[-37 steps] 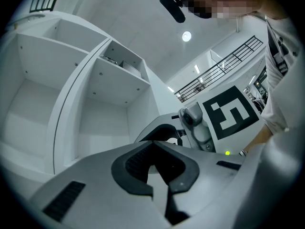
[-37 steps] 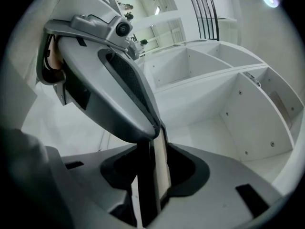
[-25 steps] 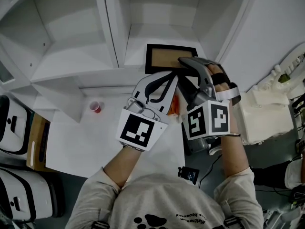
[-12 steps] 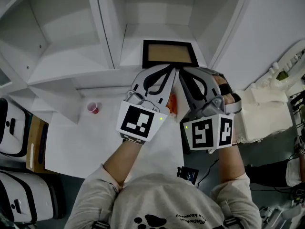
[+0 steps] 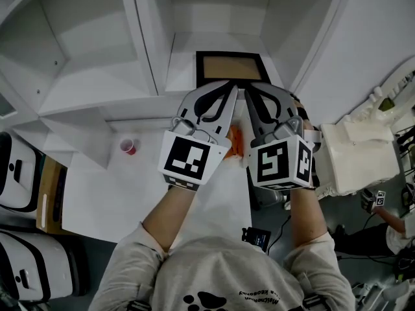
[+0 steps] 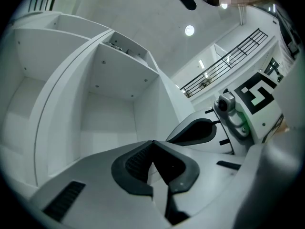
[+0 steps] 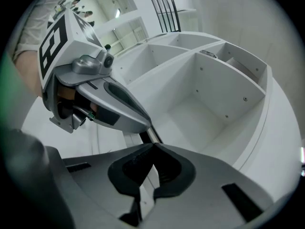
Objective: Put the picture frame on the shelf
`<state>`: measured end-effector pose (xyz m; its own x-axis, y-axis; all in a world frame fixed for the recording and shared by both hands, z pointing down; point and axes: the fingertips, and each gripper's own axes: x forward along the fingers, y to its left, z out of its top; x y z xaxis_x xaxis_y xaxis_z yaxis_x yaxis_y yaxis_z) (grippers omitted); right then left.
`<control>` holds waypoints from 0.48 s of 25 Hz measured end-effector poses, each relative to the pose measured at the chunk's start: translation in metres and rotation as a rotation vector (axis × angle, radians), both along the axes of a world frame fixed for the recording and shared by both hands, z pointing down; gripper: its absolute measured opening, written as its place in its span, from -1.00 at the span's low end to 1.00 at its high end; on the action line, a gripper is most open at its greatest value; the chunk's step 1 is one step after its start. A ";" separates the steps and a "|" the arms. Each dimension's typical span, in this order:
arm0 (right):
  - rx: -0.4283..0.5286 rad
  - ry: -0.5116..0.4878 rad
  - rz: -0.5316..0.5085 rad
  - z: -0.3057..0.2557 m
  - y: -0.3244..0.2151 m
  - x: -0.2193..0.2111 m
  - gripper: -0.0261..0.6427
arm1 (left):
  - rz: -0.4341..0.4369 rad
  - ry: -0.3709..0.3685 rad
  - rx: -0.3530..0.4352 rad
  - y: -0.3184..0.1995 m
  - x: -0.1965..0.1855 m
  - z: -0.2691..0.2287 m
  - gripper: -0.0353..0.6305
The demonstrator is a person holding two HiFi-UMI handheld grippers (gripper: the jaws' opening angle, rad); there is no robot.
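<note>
The picture frame [image 5: 232,69], black-edged with a brown face, lies flat on the floor of a white shelf compartment. My two grippers sit side by side just in front of its near edge. Left gripper [image 5: 233,87] is shut with nothing in it, its tips meeting in the left gripper view [image 6: 153,142]. Right gripper [image 5: 247,87] has just been closing and is now shut, with nothing between its jaws [image 7: 153,145]. A dark strip of the frame [image 7: 146,135] shows just past the right tips.
White shelf dividers [image 5: 146,37] rise on either side of the compartment. A small red cup [image 5: 130,146] stands on the white table [image 5: 104,193] at left. White cases [image 5: 19,167] sit at far left and a white bulky object [image 5: 356,157] at right.
The right gripper has rolled upright next to the left one, come off the frame's near edge, and its jaws have gone from wide apart to shut. The frame stays in the compartment.
</note>
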<state>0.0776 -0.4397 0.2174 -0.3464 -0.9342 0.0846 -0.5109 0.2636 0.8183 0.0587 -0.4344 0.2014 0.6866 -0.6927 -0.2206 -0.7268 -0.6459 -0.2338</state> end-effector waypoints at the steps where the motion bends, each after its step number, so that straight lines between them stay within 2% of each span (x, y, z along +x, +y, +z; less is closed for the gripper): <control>1: -0.002 -0.010 0.001 -0.001 -0.002 -0.001 -0.83 | -0.002 0.002 -0.002 -0.001 -0.001 0.000 -0.83; 9: 0.007 -0.071 0.014 -0.008 -0.008 -0.006 -0.83 | -0.022 0.009 -0.006 -0.001 -0.005 -0.002 -0.83; 12: 0.022 -0.128 0.014 -0.014 -0.001 -0.006 -0.83 | -0.031 0.008 -0.008 0.005 -0.009 -0.003 -0.83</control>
<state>0.0720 -0.4404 0.2029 -0.3400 -0.9402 0.0199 -0.6148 0.2383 0.7518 0.0500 -0.4293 0.1980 0.6634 -0.7151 -0.2203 -0.7480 -0.6251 -0.2229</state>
